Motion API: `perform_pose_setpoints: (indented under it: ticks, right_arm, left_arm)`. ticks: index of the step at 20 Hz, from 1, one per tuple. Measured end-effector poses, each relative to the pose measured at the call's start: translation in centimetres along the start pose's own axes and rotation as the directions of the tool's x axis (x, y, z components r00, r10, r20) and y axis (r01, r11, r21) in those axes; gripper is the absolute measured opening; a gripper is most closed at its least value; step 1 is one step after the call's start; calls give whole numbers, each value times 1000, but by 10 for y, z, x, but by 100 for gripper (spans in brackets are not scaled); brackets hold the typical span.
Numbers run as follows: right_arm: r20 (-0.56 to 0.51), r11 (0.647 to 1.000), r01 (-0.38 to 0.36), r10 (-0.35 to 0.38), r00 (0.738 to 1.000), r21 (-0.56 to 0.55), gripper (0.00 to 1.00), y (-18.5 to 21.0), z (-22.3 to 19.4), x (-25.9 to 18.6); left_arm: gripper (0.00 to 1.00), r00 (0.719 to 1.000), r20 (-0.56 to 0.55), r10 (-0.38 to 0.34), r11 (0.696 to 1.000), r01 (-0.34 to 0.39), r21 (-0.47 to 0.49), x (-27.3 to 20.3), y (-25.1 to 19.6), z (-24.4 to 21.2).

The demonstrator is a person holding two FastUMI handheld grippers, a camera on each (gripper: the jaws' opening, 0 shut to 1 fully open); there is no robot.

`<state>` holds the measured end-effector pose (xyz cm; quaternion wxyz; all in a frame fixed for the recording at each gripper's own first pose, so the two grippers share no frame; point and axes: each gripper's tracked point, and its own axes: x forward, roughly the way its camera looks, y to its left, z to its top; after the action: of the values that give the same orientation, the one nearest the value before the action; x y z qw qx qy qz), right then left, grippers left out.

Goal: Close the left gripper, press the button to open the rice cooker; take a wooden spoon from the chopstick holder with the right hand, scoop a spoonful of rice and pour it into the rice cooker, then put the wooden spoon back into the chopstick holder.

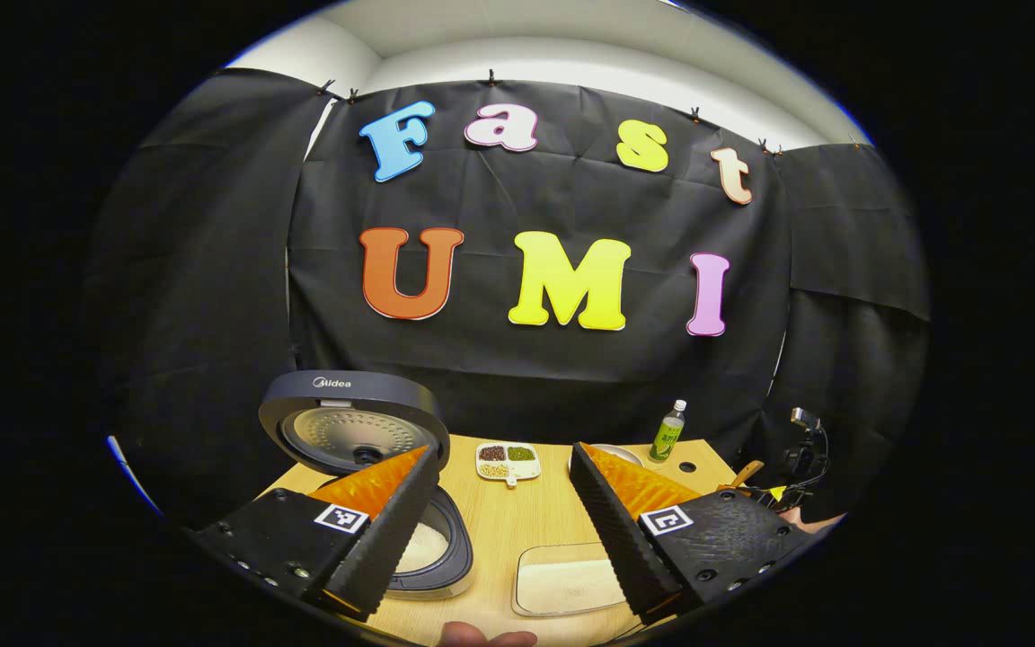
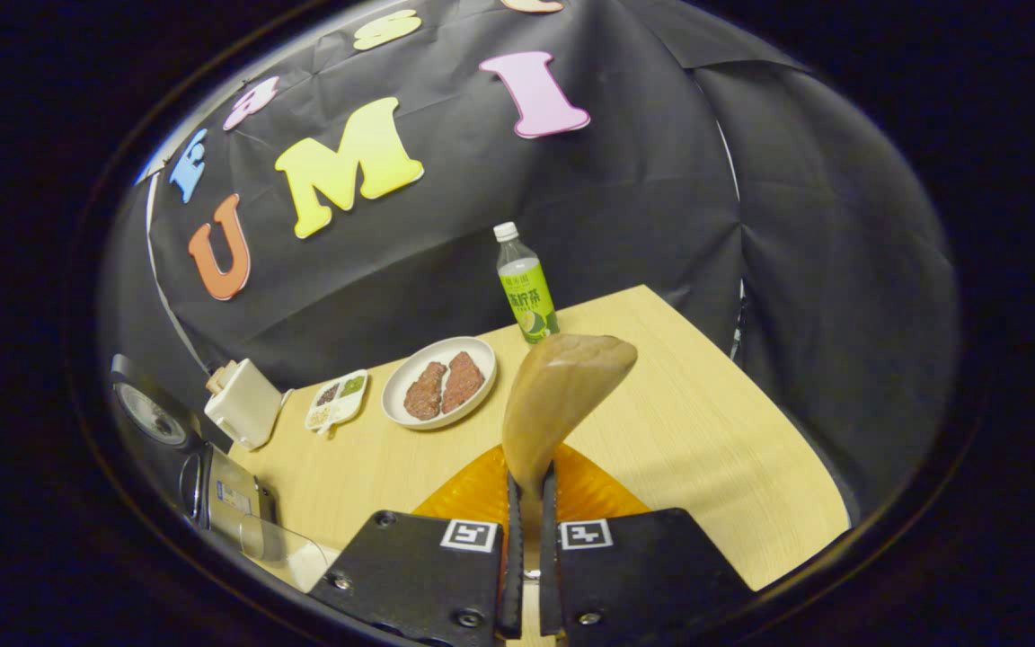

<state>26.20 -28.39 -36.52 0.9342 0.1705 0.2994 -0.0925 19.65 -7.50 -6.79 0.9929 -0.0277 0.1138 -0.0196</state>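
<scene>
1. The right gripper (image 2: 527,490) is pinching the wooden spoon (image 2: 562,395) by its handle, both fingers pressed on it; the spoon bowl stands up above the wooden table (image 2: 706,431), nothing visible in it.
2. The left gripper (image 1: 504,476) is spread wide above the table's near edge; a fingertip shows at the bottom of that view.
3. The rice cooker (image 1: 374,503) sits near the table's left edge, lid up, pale rice in its pot; just right of it a clear tray (image 1: 562,584) holds rice.
4. Toward the far edge: a divided dish (image 1: 508,461) of beans and grains; a white plate (image 2: 439,384) with two brown pieces; a green bottle (image 2: 525,288).
5. The right gripper view adds a white box (image 2: 243,403) beside the cooker; black cloth walls the booth.
</scene>
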Motion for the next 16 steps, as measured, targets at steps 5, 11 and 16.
perform_pose_setpoints:
  ticks: [5,11,16]
  right_arm:
    - [17,999,6,-6,1000,40,16,-9,-3,6]
    - [86,999,28,-30,996,28,76,-15,19,-25]
    - [214,992,121,-111,970,-35,77,-21,60,-75]
  left_arm:
    - [95,1000,-3,7,1000,-7,-7,1,-4,-1]
    - [95,1000,9,1,1000,-1,-14,1,-3,5]
    - [95,998,52,25,1000,-25,5,3,16,19]
